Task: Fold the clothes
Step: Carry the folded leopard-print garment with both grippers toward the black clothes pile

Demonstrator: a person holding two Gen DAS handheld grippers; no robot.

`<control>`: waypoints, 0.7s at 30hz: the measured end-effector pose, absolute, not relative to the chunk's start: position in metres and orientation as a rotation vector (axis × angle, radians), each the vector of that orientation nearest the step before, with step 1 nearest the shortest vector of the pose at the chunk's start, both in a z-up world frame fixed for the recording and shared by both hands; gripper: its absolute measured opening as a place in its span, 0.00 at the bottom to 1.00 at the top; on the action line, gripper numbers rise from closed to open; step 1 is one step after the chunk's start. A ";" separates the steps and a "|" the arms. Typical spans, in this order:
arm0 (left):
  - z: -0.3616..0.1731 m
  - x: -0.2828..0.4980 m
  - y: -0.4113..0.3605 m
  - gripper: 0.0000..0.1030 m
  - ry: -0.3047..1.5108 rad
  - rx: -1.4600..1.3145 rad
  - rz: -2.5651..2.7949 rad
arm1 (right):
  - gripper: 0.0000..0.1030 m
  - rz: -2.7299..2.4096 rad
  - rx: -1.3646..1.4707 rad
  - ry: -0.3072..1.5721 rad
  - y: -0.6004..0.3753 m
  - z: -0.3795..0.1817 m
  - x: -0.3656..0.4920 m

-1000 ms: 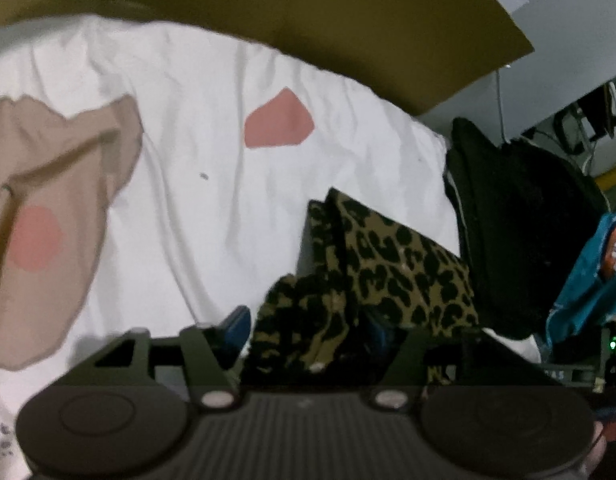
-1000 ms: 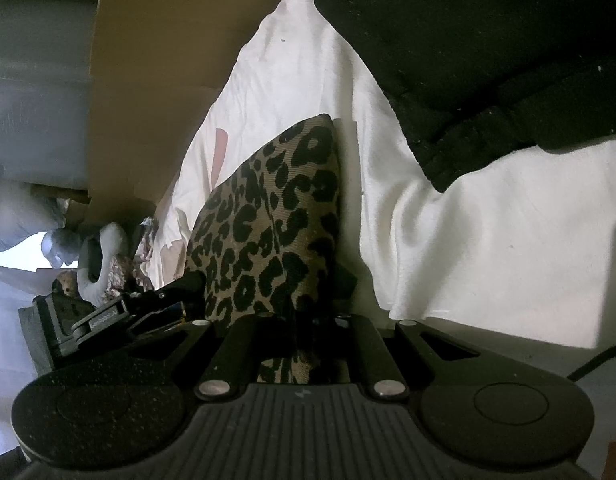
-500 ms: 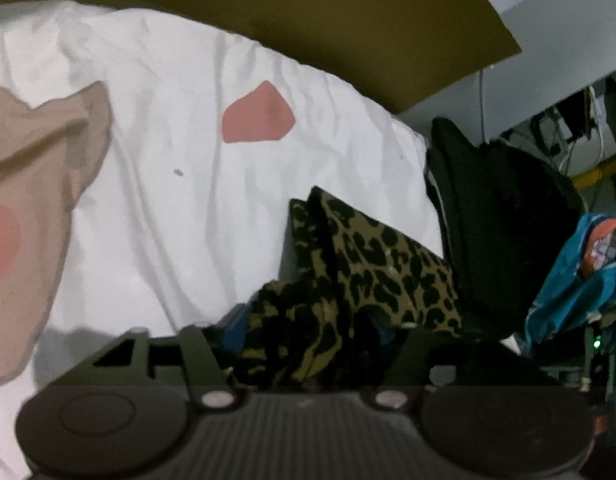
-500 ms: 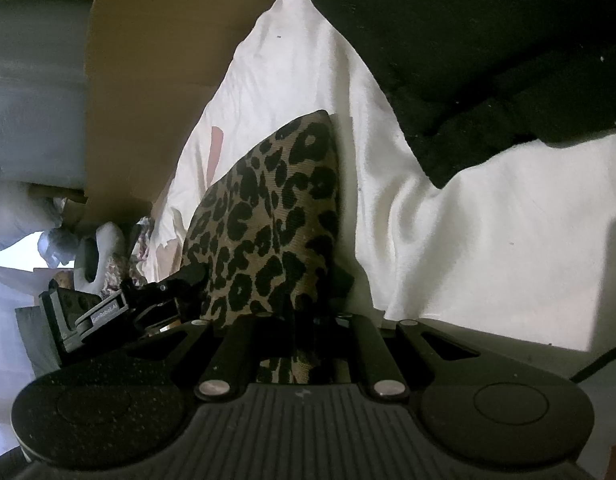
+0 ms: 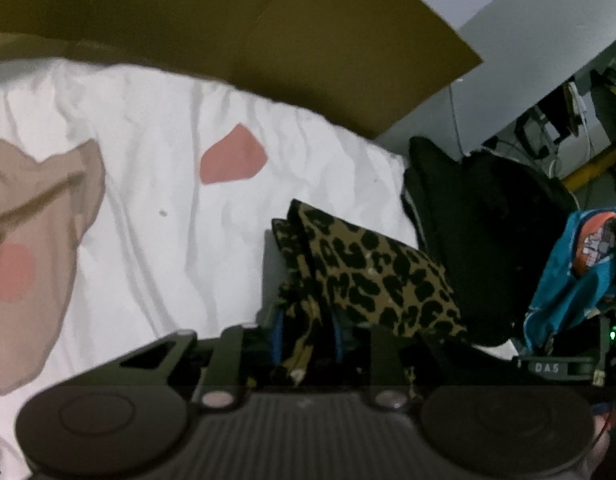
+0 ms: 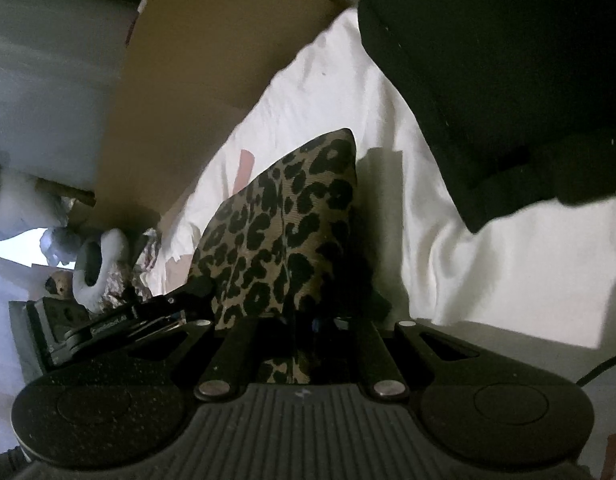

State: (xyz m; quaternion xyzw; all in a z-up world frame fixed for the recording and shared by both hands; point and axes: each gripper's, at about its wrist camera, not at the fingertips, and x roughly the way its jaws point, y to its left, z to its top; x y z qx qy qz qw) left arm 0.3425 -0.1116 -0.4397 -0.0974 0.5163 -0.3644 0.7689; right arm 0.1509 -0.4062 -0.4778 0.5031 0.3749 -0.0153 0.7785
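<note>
A leopard-print garment (image 5: 380, 272) stands bunched up on a white sheet (image 5: 155, 208), held from two sides. My left gripper (image 5: 305, 336) is at its near corner. Its jaws are closing, and a fold of the cloth is pinched between the blue pads. In the right wrist view the same garment (image 6: 283, 224) rises as a pointed flap off the sheet (image 6: 488, 264). My right gripper (image 6: 320, 322) is shut on its lower edge. The left gripper (image 6: 147, 312) shows there at the garment's left side.
A black garment (image 5: 488, 240) lies heaped just right of the leopard cloth and fills the upper right of the right wrist view (image 6: 508, 80). A teal garment (image 5: 576, 272) hangs at the far right. Brown cardboard (image 5: 267, 28) stands behind the sheet.
The left jaws have narrowed from wide apart onto the leopard cloth. Both grippers have risen a little, and the garment stands taller and tauter between them.
</note>
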 end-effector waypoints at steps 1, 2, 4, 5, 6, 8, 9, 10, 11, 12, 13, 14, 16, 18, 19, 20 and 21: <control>-0.436 0.341 -0.112 0.22 1.108 -0.213 -0.792 | 0.04 -0.033 1.085 0.804 -0.407 -0.475 0.151; -0.431 0.338 -0.113 0.22 1.093 -0.211 -0.792 | 0.04 -0.034 1.082 0.797 -0.408 -0.473 0.151; -0.422 0.332 -0.113 0.21 1.064 -0.212 -0.792 | 0.04 -0.041 1.075 0.785 -0.411 -0.466 0.151; -0.417 0.329 -0.113 0.21 1.051 -0.223 -0.789 | 0.04 -0.046 1.082 0.778 -0.412 -0.462 0.150; -0.412 0.327 -0.112 0.21 1.039 -0.233 -0.784 | 0.04 -0.047 1.083 0.769 -0.413 -0.459 0.151; -0.404 0.323 -0.111 0.21 1.020 -0.250 -0.767 | 0.04 -0.043 1.076 0.755 -0.413 -0.451 0.151; -0.400 0.321 -0.110 0.21 1.012 -0.256 -0.758 | 0.04 -0.040 1.068 0.748 -0.413 -0.446 0.152; -0.396 0.319 -0.110 0.21 1.003 -0.259 -0.749 | 0.04 -0.036 1.060 0.742 -0.413 -0.441 0.152; -0.391 0.317 -0.110 0.21 0.995 -0.260 -0.741 | 0.04 -0.031 1.047 0.738 -0.413 -0.436 0.153; -0.386 0.315 -0.110 0.21 0.988 -0.260 -0.734 | 0.04 -0.027 1.035 0.734 -0.413 -0.430 0.154; -0.381 0.313 -0.110 0.21 0.979 -0.265 -0.729 | 0.04 -0.024 1.027 0.729 -0.413 -0.425 0.155; -0.376 0.311 -0.109 0.21 0.968 -0.272 -0.724 | 0.04 -0.022 1.024 0.723 -0.414 -0.420 0.155; -0.365 0.307 -0.108 0.21 0.947 -0.280 -0.714 | 0.04 -0.016 1.026 0.713 -0.416 -0.411 0.155; -0.352 0.301 -0.108 0.21 0.925 -0.281 -0.705 | 0.04 -0.008 1.060 0.709 -0.419 -0.402 0.156; -0.346 0.298 -0.107 0.21 0.913 -0.288 -0.702 | 0.04 -0.007 1.051 0.705 -0.419 -0.397 0.156; -0.339 0.296 -0.106 0.21 0.901 -0.294 -0.699 | 0.04 -0.003 1.039 0.697 -0.420 -0.390 0.156; -0.333 0.292 -0.106 0.21 0.887 -0.300 -0.696 | 0.04 0.002 1.031 0.687 -0.420 -0.383 0.156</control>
